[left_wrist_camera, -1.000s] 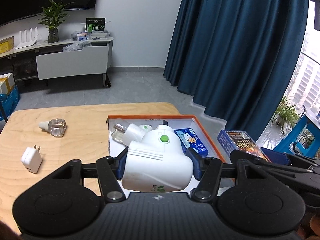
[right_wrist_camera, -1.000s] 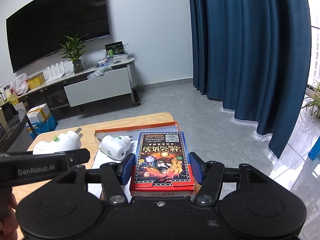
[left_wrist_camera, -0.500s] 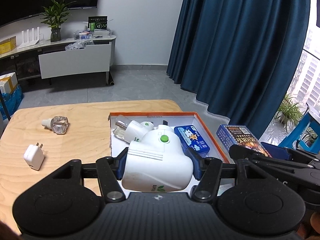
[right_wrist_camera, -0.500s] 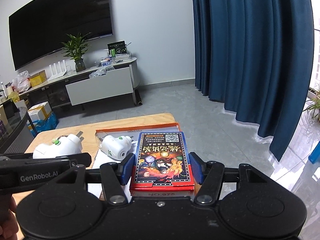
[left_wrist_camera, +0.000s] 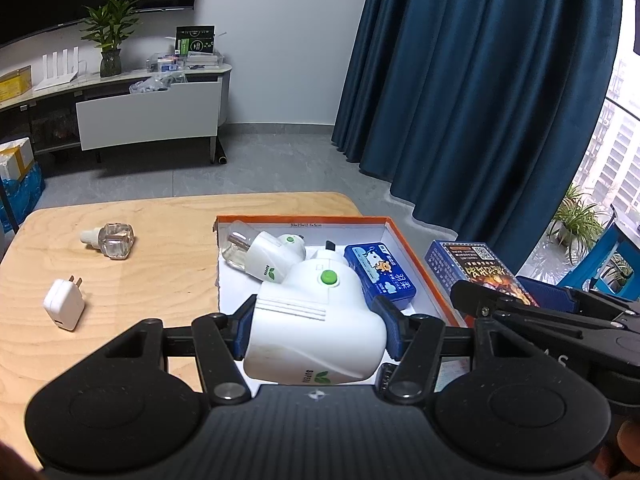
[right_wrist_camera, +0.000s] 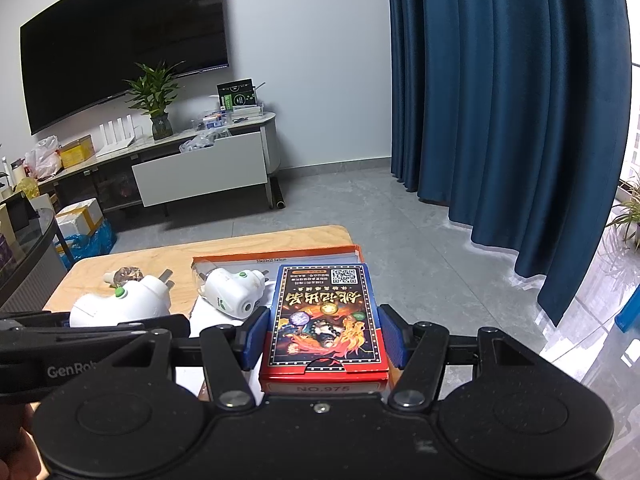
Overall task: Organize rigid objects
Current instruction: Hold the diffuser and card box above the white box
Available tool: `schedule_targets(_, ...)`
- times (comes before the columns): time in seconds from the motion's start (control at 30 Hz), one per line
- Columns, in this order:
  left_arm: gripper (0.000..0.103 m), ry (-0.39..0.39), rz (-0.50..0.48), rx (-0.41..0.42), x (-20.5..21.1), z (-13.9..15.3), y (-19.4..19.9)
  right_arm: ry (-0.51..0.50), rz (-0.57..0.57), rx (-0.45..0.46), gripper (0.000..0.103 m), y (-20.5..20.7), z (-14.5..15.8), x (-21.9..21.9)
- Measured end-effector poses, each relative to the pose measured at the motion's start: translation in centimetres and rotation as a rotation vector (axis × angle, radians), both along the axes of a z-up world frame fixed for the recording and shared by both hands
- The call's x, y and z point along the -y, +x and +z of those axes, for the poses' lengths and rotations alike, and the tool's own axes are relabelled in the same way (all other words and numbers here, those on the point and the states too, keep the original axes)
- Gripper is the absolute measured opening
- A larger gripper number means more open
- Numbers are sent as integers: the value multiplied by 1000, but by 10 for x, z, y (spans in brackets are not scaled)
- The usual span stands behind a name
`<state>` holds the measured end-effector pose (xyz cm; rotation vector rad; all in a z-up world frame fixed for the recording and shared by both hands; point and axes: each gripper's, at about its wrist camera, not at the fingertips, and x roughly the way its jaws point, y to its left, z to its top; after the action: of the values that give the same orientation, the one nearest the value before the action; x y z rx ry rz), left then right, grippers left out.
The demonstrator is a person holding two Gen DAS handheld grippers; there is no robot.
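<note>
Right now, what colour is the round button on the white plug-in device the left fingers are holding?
Green, on the white plug-in device; clearest in the left wrist view.

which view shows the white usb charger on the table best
The left wrist view: the white usb charger lies in plain sight on the wooden table, prongs visible. The right wrist view does not show it; the other tool's body blocks that area.

Cool, dim daylight enters from the window [left_wrist_camera: 624,128] at the right, blown out to white, sheening the grey floor [right_wrist_camera: 400,216], while both sharp fisheye views bend the curtain [right_wrist_camera: 500,100] and darken at the corners.
</note>
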<state>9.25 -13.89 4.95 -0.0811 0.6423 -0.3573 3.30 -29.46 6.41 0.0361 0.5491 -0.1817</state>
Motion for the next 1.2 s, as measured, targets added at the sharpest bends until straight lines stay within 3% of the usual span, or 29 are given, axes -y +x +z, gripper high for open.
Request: schedule_targets(1.2,60,-6,23,-42,-4,-9,-2,0,1,-10,71,2,-6,2)
